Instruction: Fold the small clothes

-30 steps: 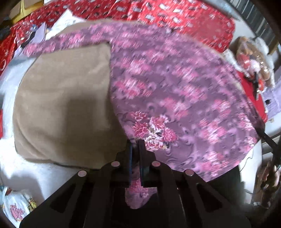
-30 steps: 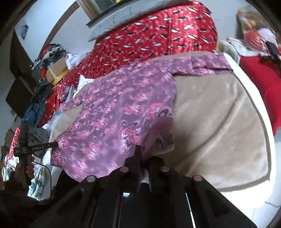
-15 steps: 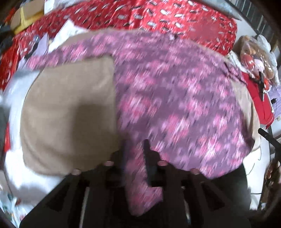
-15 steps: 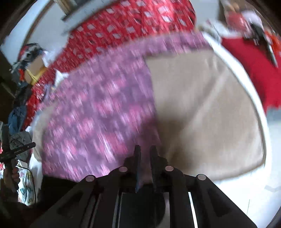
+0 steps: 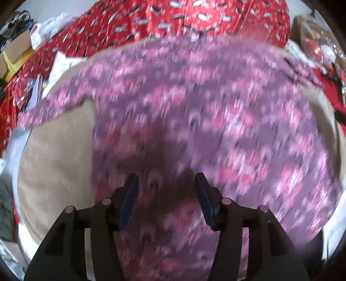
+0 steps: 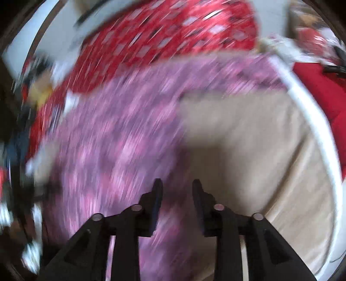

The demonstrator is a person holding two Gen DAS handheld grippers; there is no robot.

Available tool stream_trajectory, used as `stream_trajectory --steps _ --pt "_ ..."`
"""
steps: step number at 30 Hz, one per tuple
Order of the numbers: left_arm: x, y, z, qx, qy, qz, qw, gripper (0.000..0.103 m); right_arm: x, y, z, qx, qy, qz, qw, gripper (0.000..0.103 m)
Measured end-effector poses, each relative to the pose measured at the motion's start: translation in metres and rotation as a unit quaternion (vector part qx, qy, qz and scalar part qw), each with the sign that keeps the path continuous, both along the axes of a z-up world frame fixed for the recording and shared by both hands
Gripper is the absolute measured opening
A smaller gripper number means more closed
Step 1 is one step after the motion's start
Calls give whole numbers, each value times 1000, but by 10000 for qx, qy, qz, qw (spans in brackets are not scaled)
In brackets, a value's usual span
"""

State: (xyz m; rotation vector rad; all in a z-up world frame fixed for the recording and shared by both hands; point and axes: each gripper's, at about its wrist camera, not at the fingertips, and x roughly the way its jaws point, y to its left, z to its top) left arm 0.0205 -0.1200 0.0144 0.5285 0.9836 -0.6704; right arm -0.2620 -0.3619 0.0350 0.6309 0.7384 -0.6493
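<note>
a tan blanket (image 5: 54,173) covers the bed, and the purple flowered garment (image 5: 205,121) lies spread across it. the left hand-held gripper (image 5: 166,183) and the right hand-held gripper (image 6: 175,190) are both opening, holding nothing. smooth it flat before regripping an edge.

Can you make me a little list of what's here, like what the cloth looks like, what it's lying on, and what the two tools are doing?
garment: purple cloth with pink flowers, spread out flat
lying on: tan blanket
behind it: red patterned cover
left tool: jaws opening, over the flowered cloth, pads not pressing on it
right tool: jaws opening, over the cloth's edge where it meets the blanket, gripping nothing
picture quality: both views blurred, fine details hard to tell
</note>
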Motion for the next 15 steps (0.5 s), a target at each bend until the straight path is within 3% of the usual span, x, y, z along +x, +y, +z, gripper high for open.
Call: stream_trajectory --steps 3,7,10,13,14,15 --pt "17 -28 5 -124 69 -45 9999 57 13 -63 15 -424 153 -681 9967 72" --pt "38 -66 -2 -96 220 -110 9996 57 58 -112 8 -495 483 -567 9960 79" --pt "50 -84 -8 -64 278 -167 9995 57 99 -126 -15 -1171 1492 -447 9808 80" --pt "59 -95 -14 -12 393 -228 9990 57 113 -138 -45 -1425 2184 -510 9640 85" --pt "64 -98 -17 36 408 -216 9989 57 107 -138 -45 -1477 2128 -543 9644 89" --pt "67 -100 -19 50 412 -200 9989 57 101 -139 -43 -1527 1892 -578 9683 85"
